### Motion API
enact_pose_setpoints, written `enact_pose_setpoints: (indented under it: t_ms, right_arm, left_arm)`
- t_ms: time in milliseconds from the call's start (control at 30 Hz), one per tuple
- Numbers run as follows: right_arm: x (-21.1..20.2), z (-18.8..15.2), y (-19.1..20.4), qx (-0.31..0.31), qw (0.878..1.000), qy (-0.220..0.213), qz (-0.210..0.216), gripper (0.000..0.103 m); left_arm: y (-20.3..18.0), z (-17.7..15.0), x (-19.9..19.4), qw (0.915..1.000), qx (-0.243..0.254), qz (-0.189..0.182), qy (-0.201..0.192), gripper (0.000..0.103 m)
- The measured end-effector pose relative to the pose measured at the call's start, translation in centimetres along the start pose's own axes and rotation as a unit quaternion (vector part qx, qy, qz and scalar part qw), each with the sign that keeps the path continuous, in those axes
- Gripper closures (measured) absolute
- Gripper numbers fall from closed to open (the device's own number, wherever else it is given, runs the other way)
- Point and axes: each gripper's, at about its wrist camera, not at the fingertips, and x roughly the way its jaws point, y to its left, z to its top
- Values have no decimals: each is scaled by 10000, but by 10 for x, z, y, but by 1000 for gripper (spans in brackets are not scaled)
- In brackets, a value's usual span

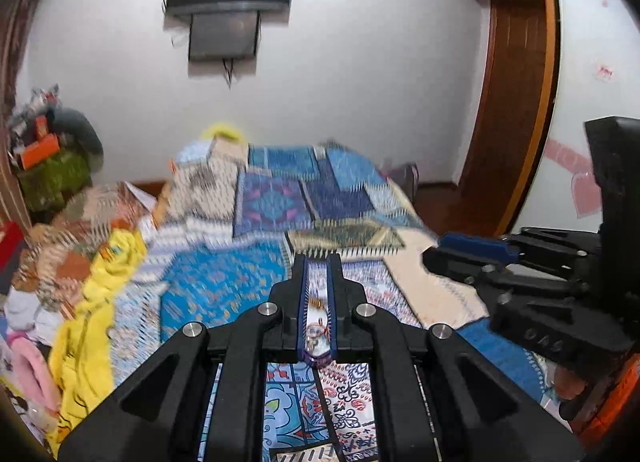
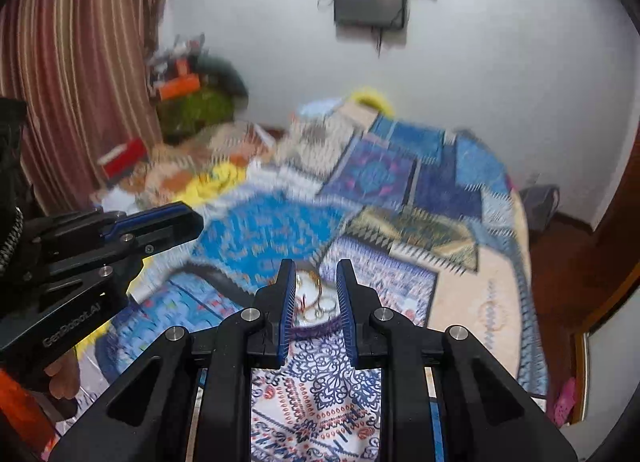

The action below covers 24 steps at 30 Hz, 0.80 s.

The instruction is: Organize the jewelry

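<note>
Over the bed, with its patchwork spread of blue, white and gold prints, I hold both grippers raised and pointing down at a slant. The jewelry lies below my right gripper, seen through the gap between its fingers: a small cluster of thin gold-coloured rings or bangles with a touch of red, on what looks like a purple-rimmed dish or pouch on the spread. Blur keeps me from counting the pieces or saying whether they are linked.

My right fingers stand a little apart and grip nothing; the rings sit beyond and beneath them, not between the pads. My left gripper has its fingers nearly together, a narrow slit only, and through that slit the same gold and red pieces show further down; I see nothing pinched there.

As I judge it, the step in hand is picking one piece out of the heap. To do it well I would steady both hands first, since the view is smeared. Then I would bring the right fingers down over a single ring's edge, open just wider than the wire, and close gently, as thin hoops slip and drag their neighbours. The left could pin the purple rim so it does not slide on the soft spread.
</note>
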Motion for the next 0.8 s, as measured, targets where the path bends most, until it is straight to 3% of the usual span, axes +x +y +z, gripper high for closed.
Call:
enact_pose_setpoints:
  t_ms: [267, 333, 400, 433, 500, 533, 567, 600, 667, 800]
  right_arm:
    - [-98, 7, 17, 84, 9911, -1298, -268, 84]
    - [-113, 4, 21, 137, 9880, -1511, -304, 84]
    - [-124, 1, 24, 185, 9851, -1668, -369, 84]
    - [-129, -1, 26, 206, 9837, -1737, -423, 81]
    - [-133, -5, 29, 233, 9815, -1828, -511, 66]
    - [-136, -7, 31, 251, 9799, -1894, -569, 51]
    - [-139, -9, 33, 264, 9778, -1975, -647, 38]
    - [-141, -11, 34, 266, 9761, -2032, -719, 34]
    - [-142, -11, 39, 220, 9723, -2144, -902, 22]
    - [-142, -11, 45, 234, 9679, -2245, -1105, 12]
  left_arm:
    - [-25, 11, -90, 9934, 174, 261, -1102, 91]
    - [-29, 8, -110, 9905, 147, 295, -1336, 80]
    - [-31, 5, -123, 9873, 101, 396, -1537, 54]
    - [-32, 3, -128, 9858, 94, 436, -1620, 51]
    - [-34, -1, -136, 9838, 112, 481, -1724, 39]
    - [-35, -2, -139, 9832, 108, 516, -1747, 35]
    - [-35, -4, -141, 9825, 88, 565, -1773, 24]
    - [-36, -5, -142, 9815, 76, 616, -1809, 12]
    - [-36, -8, -143, 9799, 62, 694, -1867, 5]
    - [-36, -10, -141, 9790, 97, 816, -1865, 5]
